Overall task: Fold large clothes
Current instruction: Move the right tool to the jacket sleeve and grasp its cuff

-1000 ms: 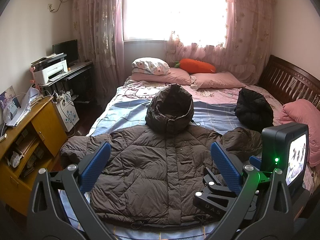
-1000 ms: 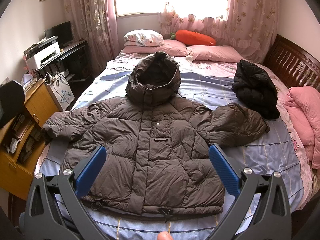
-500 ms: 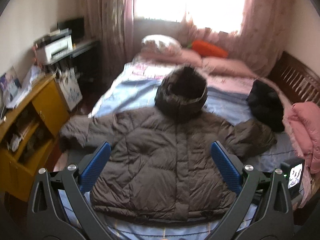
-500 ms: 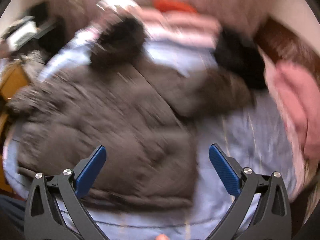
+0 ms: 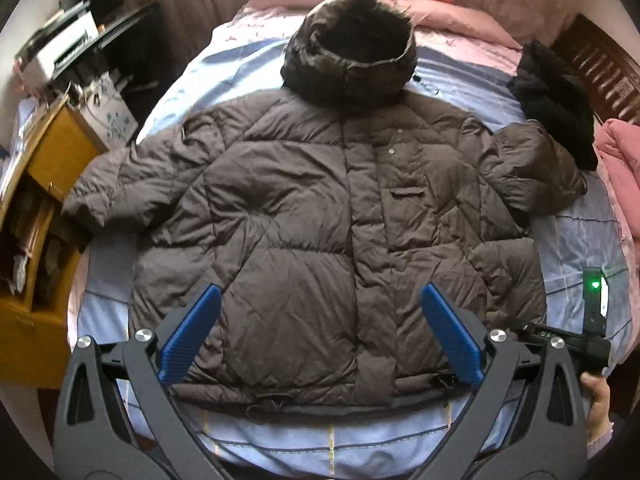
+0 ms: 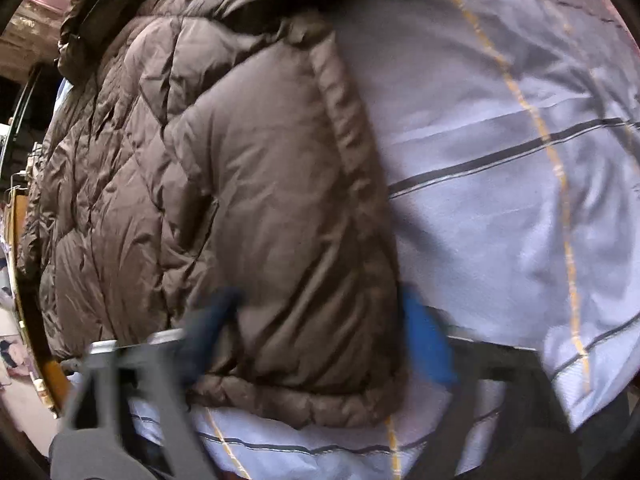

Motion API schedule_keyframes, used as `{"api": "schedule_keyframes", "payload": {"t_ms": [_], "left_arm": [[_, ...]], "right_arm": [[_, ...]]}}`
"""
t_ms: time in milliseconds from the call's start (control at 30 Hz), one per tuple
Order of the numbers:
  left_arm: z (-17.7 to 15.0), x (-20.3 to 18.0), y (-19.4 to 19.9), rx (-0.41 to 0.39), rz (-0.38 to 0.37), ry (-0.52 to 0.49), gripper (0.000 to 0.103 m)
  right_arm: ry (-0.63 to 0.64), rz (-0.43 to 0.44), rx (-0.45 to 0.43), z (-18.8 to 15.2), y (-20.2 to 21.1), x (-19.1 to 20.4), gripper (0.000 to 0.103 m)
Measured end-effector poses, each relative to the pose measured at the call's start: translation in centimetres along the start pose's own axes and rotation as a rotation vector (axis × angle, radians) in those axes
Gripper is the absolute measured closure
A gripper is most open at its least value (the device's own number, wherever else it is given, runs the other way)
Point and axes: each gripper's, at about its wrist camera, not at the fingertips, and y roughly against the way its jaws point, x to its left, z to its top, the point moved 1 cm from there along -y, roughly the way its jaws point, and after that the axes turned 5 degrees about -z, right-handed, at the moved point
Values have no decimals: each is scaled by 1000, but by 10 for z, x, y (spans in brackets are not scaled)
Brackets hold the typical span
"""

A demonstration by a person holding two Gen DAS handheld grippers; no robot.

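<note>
The jacket (image 5: 320, 216) lies flat on the bed (image 5: 580, 248). Left claw (image 5: 320, 340) hangs spread above its hem; right claw (image 6: 320, 344), spread, straddles the jacket's lower corner.

Right gripper (image 6: 320, 344): blue-padded fingers motion-blurred, black frame cut off by the lower edge; contact with the brown quilted puffer jacket (image 6: 248, 200) cannot be told. Jacket's hood and sleeves out of frame in the right wrist view. Yellow wooden cabinet (image 5: 44, 184): shelf contents too dim to identify, left side cropped.
</note>
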Motion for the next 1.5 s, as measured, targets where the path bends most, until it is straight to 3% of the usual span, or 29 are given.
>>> {"api": "schedule_keyframes", "payload": {"t_ms": [33,100,200,367,433,467,533,567,600,667,800,933,1067,1133,1167,1200,1233,1267,1300,1367,1400,1500], "left_arm": [[3,-2,0,-7,-1,-2,2],[7,-7,4,-26,-5,-14,2],[10,-14,8,-39,-3,-36,2],[14,-23,15,-55,1,-59,2],[17,-28,14,-49,-4,-66,2],[20,-31,12,-42,-8,-71,2],[24,-35,12,-40,-12,-74,2],[25,-37,12,-43,-16,-71,2],[25,-38,13,-47,-26,-67,2],[22,-43,13,-51,-56,-64,2],[16,-50,7,-40,-84,-82,2],[16,-46,-3,-43,-90,-65,2],[35,-40,-35,-108,9,-3,2],[46,-45,-66,-54,20,12,2],[48,-47,-79,-20,3,15,2],[48,-51,-91,6,-8,17,2],[46,-54,-102,29,-9,18,2],[42,-59,-114,57,-7,12,2],[39,-63,-121,72,-10,3,2],[34,-67,-131,82,-5,-20,2],[33,-67,-132,76,7,-24,2],[32,-62,-132,59,49,-15,2]], "right_arm": [[-16,50,-14,-4,1,3,71],[0,55,-19,-11,6,13,86],[62,1,-29,-37,22,32,91],[23,49,38,-69,19,33,91],[75,-14,23,-67,17,42,85],[84,-42,9,-63,19,46,76],[30,-76,-79,-45,38,45,50],[-14,-83,-171,-32,60,42,19],[-60,-81,-258,-15,84,38,4],[-151,-4,-342,20,115,28,3],[-354,251,-374,91,141,-19,3],[-524,253,-441,158,124,-99,4],[-762,401,-400,203,74,-159,12],[-815,452,-405,215,57,-171,16],[-820,462,-403,224,50,-172,27],[-810,468,-392,234,43,-171,50],[-793,457,-372,241,38,-169,66],[-775,428,-346,250,31,-169,92],[-747,409,-317,257,28,-165,99],[-724,426,-373,259,39,-165,102],[-730,431,-445,255,53,-168,102],[-787,348,-633,221,92,-179,103]]}}
